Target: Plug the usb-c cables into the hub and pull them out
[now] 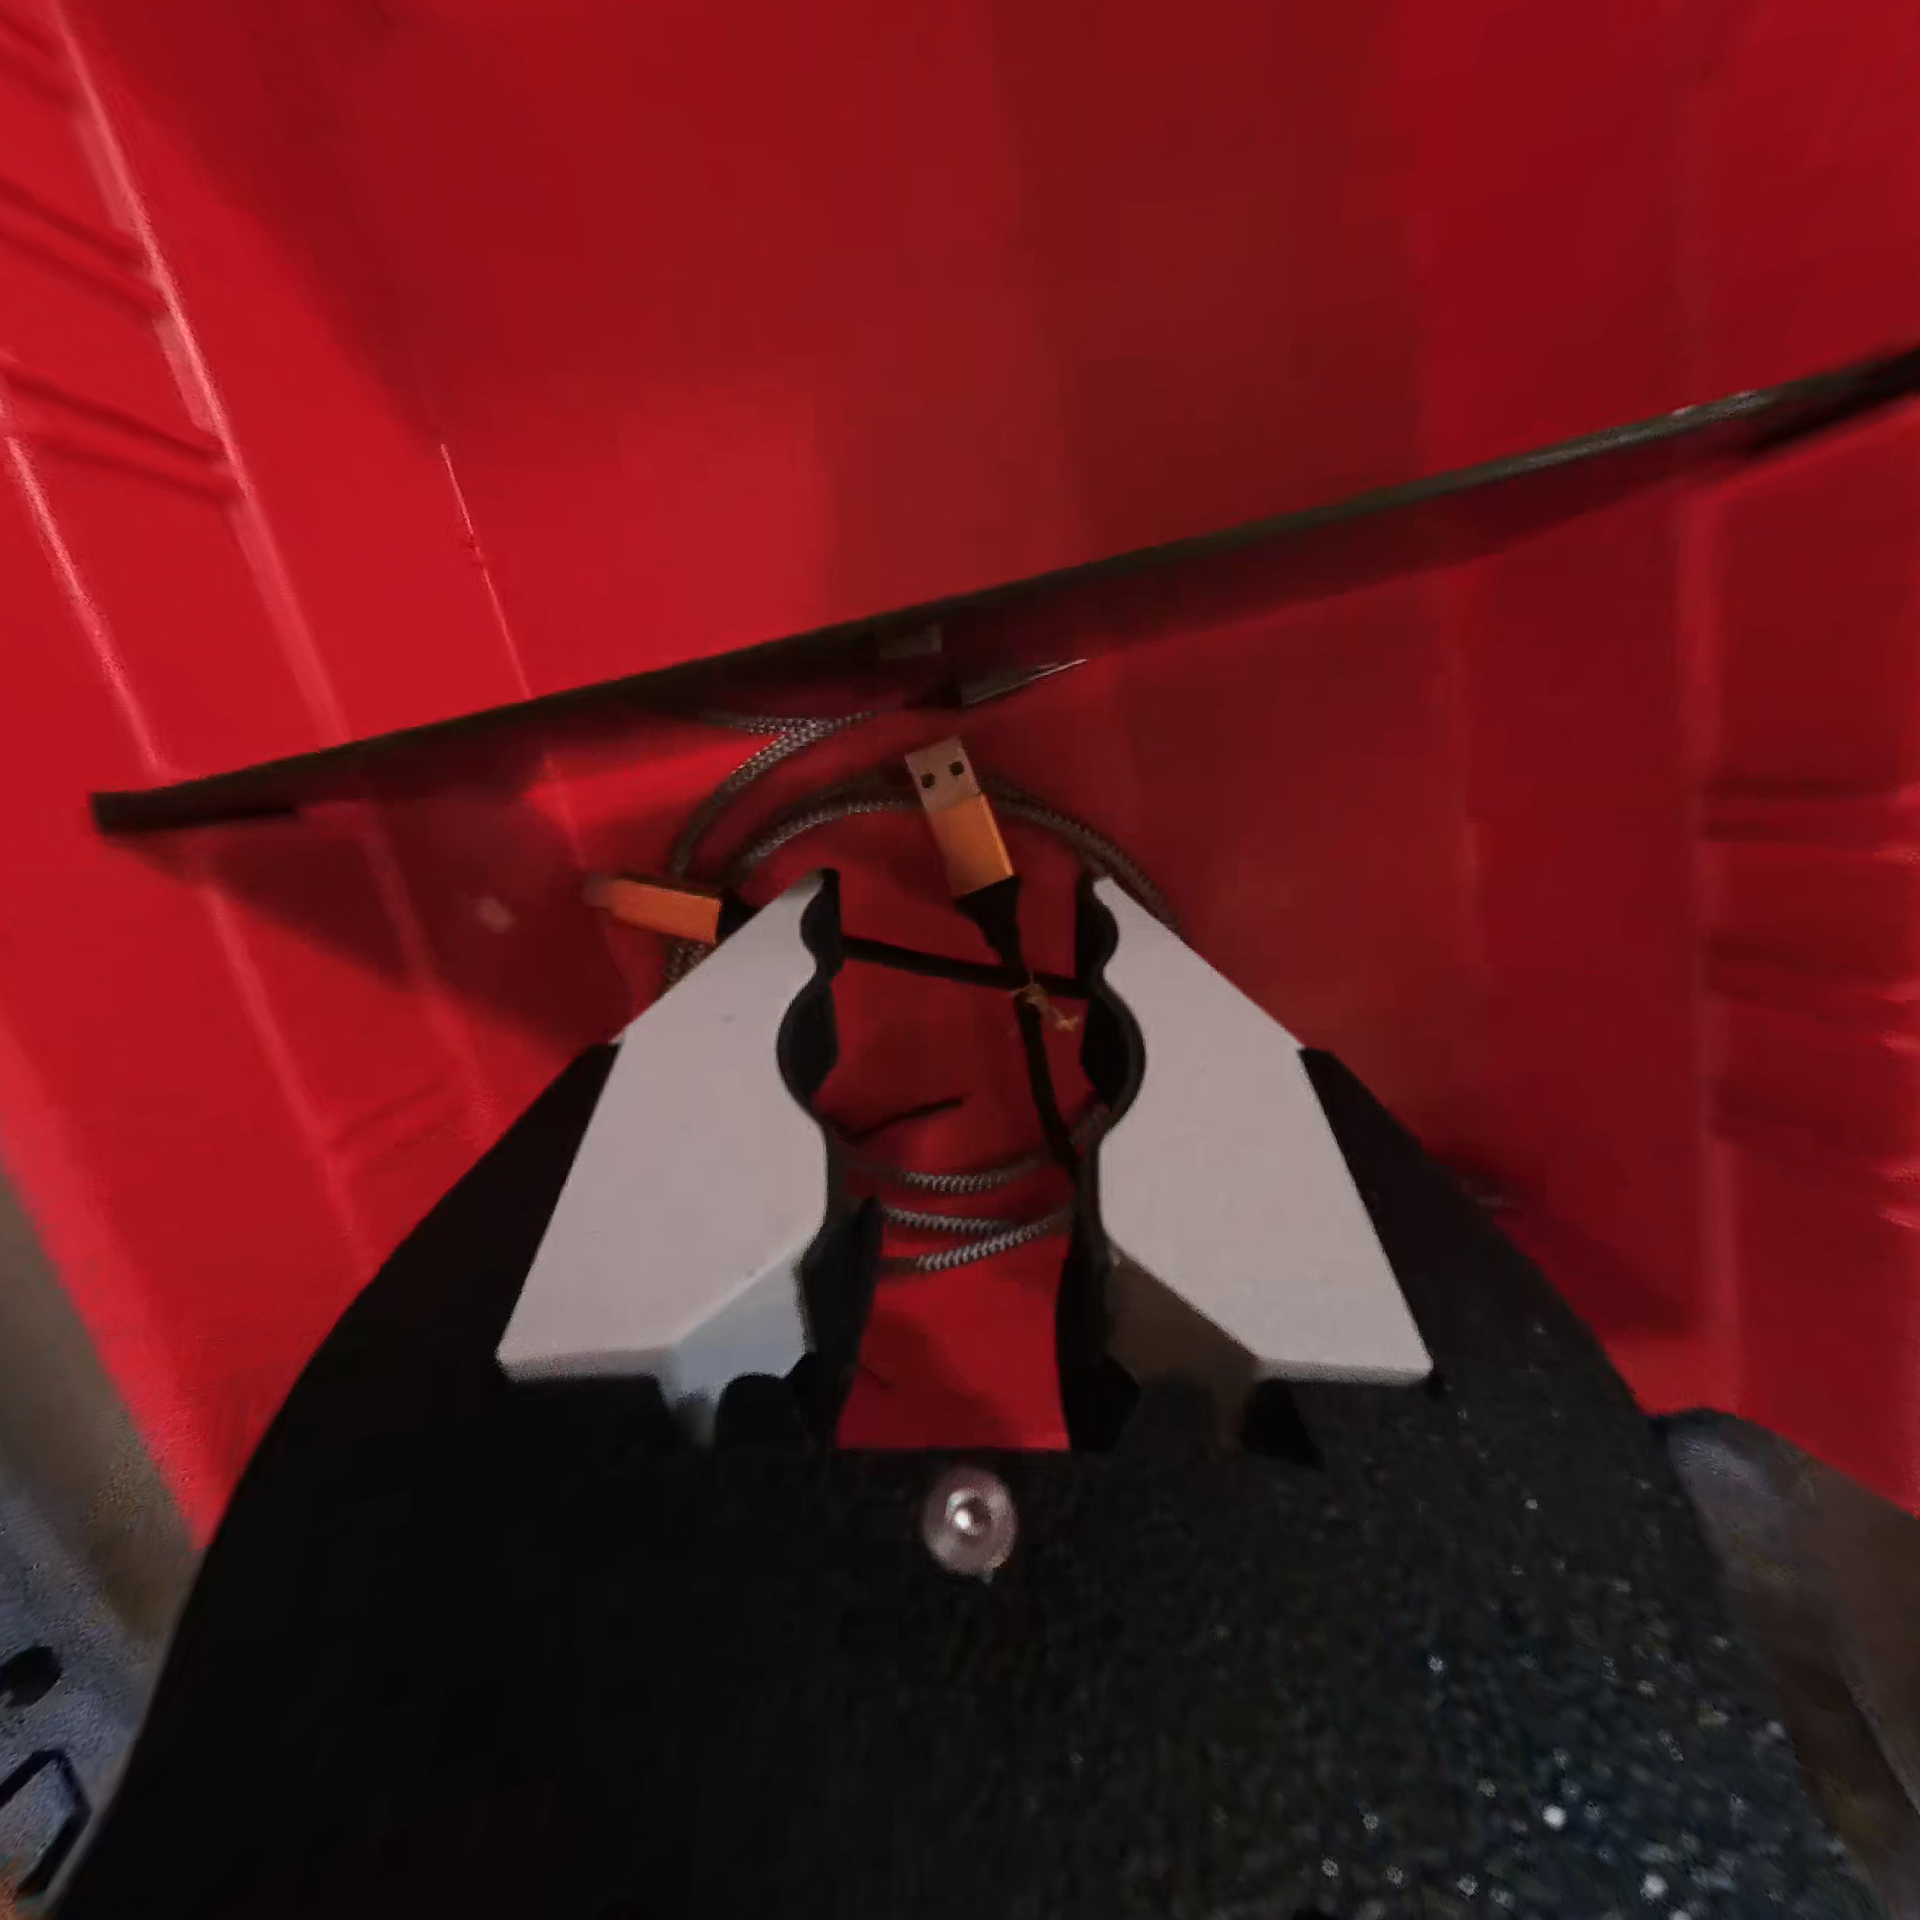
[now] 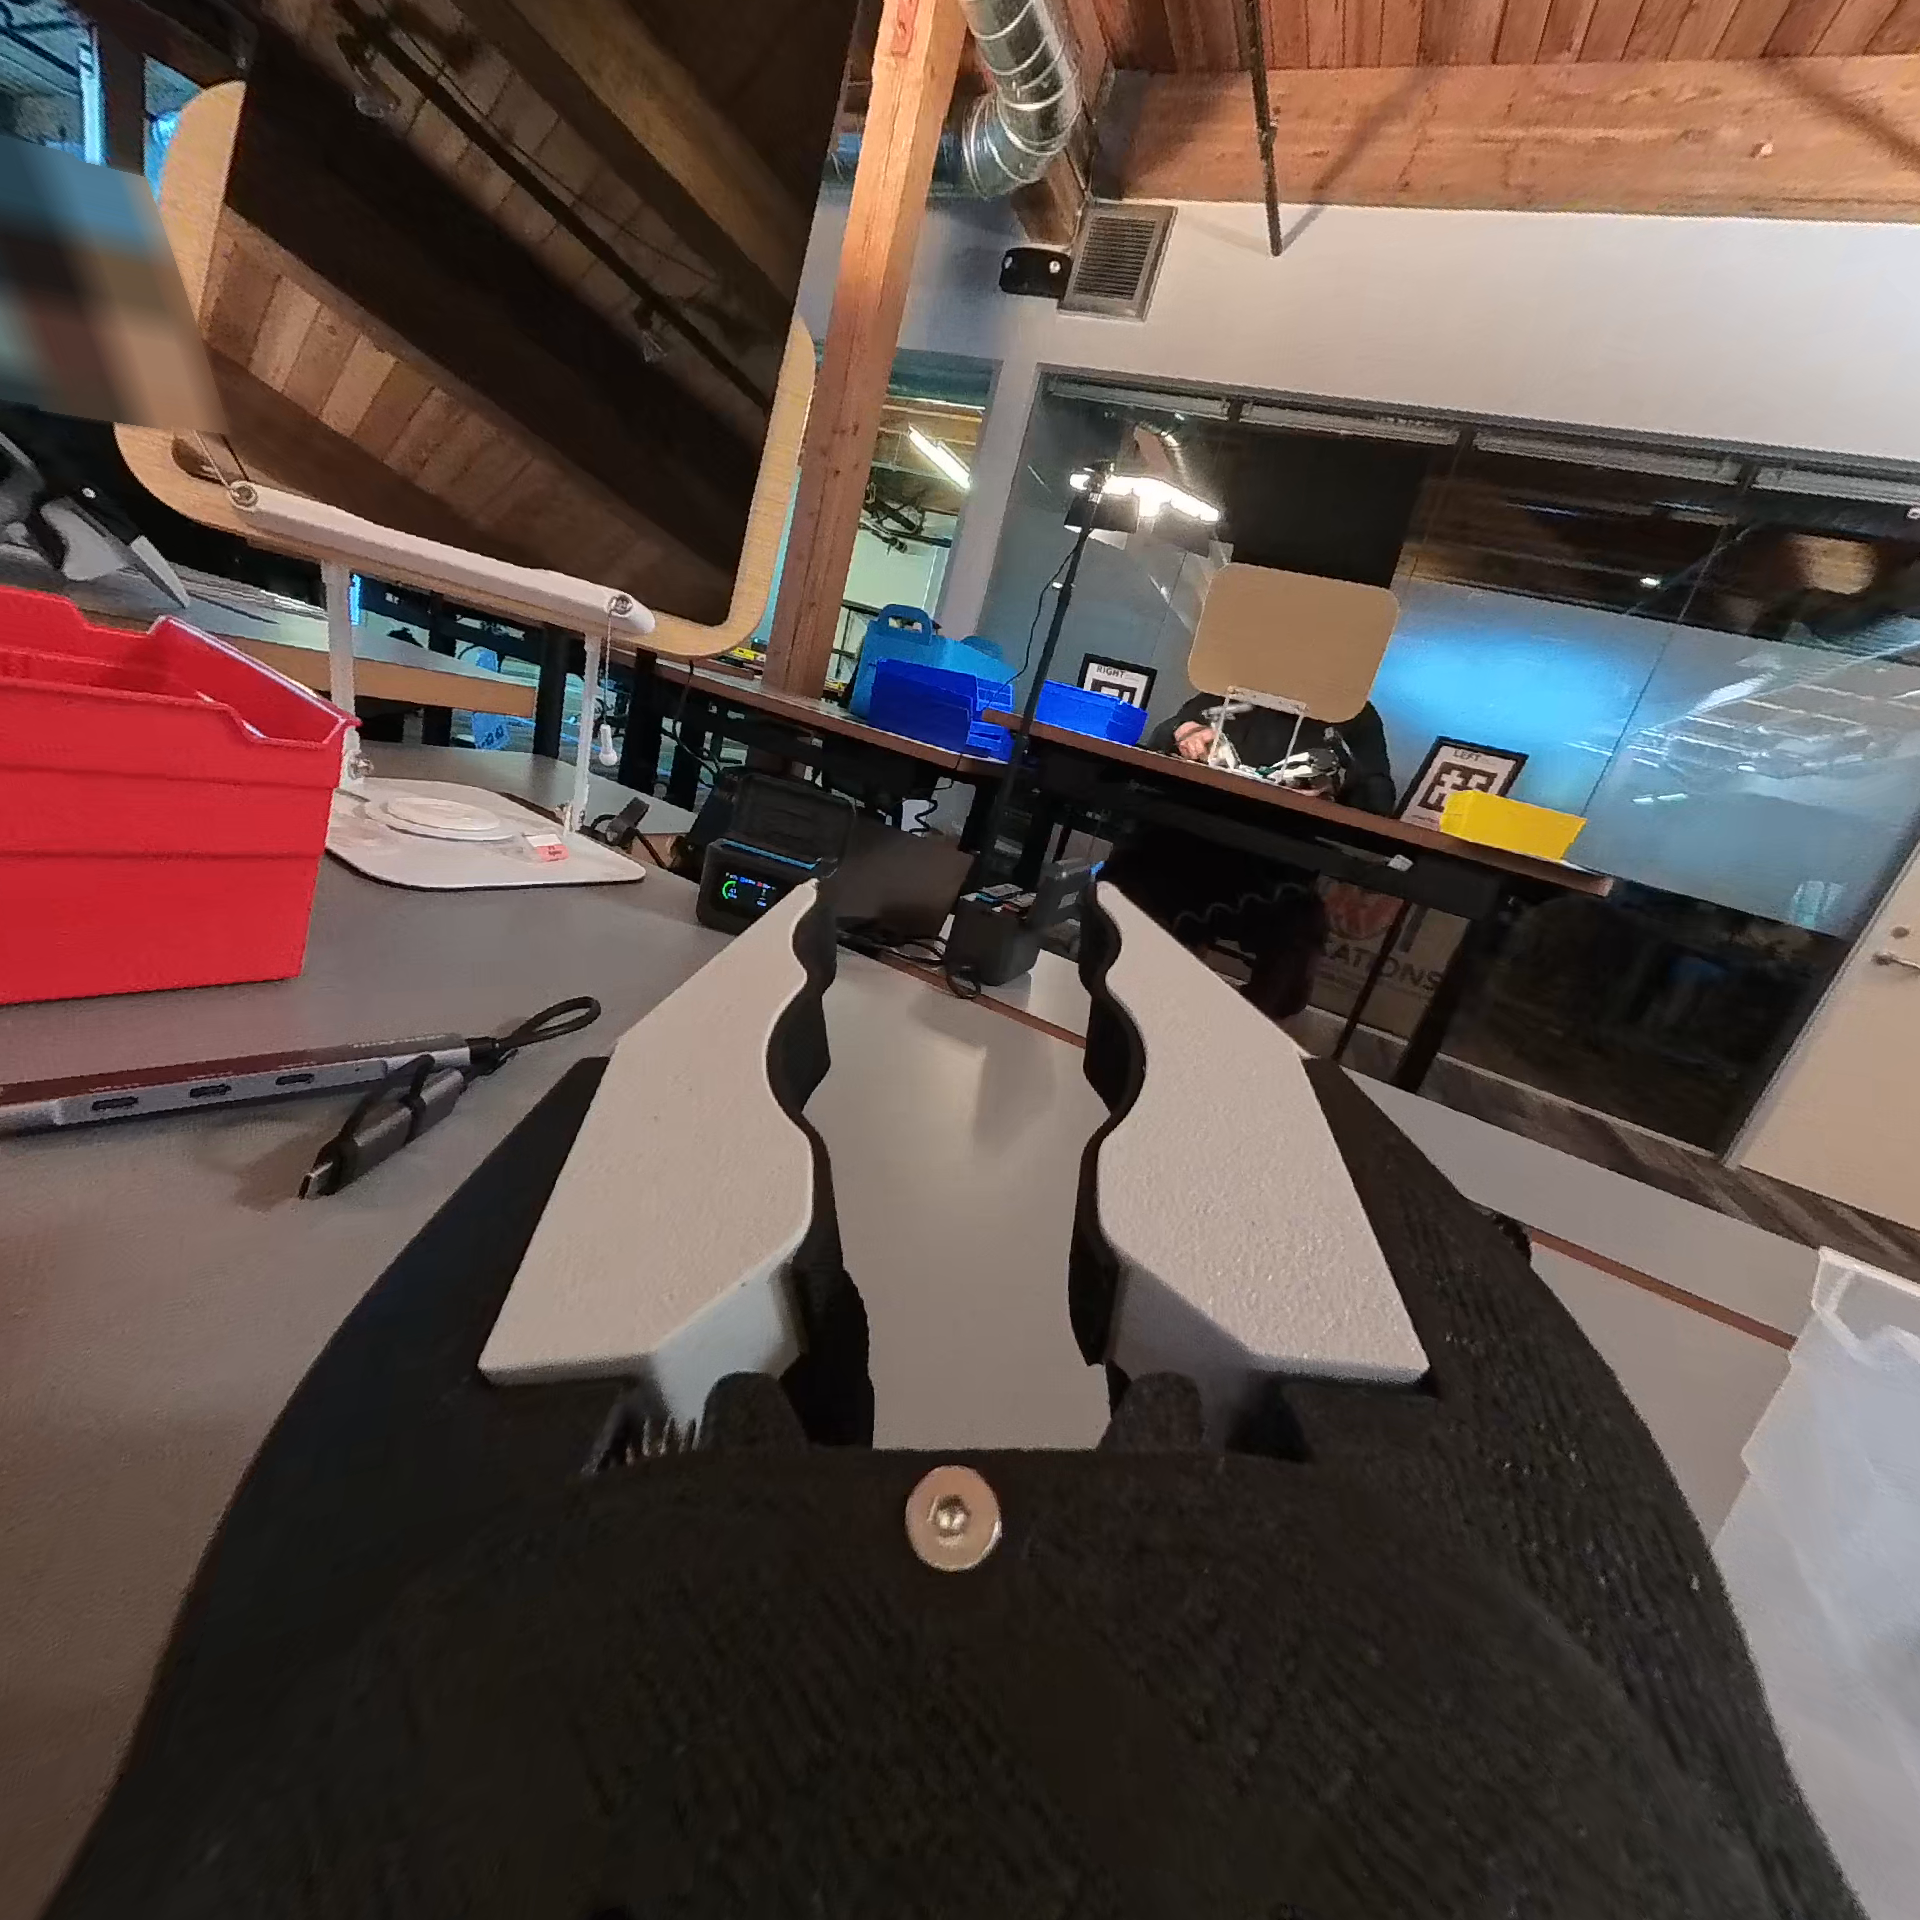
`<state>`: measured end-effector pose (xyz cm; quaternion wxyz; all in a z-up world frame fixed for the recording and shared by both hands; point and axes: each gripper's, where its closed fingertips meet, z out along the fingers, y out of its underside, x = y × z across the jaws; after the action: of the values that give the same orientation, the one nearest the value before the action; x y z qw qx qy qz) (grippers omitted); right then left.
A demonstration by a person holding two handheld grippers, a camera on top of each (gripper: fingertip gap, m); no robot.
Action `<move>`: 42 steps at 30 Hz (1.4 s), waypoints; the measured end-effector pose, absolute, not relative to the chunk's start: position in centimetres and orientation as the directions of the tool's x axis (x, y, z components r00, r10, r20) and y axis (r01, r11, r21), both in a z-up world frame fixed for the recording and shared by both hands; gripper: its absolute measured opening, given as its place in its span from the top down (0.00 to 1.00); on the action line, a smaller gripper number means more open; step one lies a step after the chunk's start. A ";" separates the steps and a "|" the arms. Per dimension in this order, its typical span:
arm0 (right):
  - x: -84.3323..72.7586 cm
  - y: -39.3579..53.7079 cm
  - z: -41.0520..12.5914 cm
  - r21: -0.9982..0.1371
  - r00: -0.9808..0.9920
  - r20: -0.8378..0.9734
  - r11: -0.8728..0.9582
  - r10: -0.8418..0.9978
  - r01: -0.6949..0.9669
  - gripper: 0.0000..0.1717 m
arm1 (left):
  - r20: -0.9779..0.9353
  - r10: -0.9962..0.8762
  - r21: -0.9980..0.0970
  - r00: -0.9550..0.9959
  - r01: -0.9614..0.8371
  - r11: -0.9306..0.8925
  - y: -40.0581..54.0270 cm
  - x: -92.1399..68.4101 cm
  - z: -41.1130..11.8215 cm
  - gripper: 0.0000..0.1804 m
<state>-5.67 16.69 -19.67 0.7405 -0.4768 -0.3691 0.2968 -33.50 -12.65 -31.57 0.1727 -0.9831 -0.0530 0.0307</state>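
In the left wrist view my left gripper [image 1: 956, 894] is down inside a red bin [image 1: 727, 364], fingers apart. A coiled braided cable [image 1: 966, 1195] with orange plugs [image 1: 966, 831] lies on the bin floor under and between the fingers. Its black tie [image 1: 935, 966] crosses the gap, and I see no pad pressing on the cable. In the right wrist view my right gripper [image 2: 951, 904] is open and empty over the grey table [image 2: 312, 956]. The grey hub [image 2: 208, 1091] lies at the left, with dark USB-C plugs [image 2: 384, 1127] lying beside it.
A dark flat panel [image 1: 1039, 613] leans across the bin above the cable. The red bin also shows in the right wrist view [image 2: 156, 831], at the left. A white tray with a stand [image 2: 488, 842] is behind it. A translucent white box [image 2: 1849, 1455] sits at the right edge. Left tips to right tips: about 40 cm.
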 end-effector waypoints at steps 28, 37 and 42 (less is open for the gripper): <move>-5.1 16.8 -19.5 -0.929 0.558 0.251 0.359 0.791 -0.091 0.74 | -0.244 -0.365 -0.696 0.898 -0.425 -0.579 -2.1 -13.0 -20.1 0.94; -5.3 16.5 -19.4 -0.926 0.547 0.261 0.367 0.796 -0.092 0.74 | -0.179 -0.313 -0.681 0.933 -0.347 -0.645 1.3 -12.5 -25.9 0.93; -5.4 16.5 -19.4 -0.927 0.540 0.257 0.362 0.801 -0.096 0.74 | -0.192 -0.282 -0.686 0.940 -0.334 -0.646 1.6 -12.7 -26.7 0.87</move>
<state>-5.40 16.47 -19.43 0.7373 -0.4760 -0.3705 0.3040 -12.67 1.57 -26.75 0.3847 -0.9066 0.1701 0.0339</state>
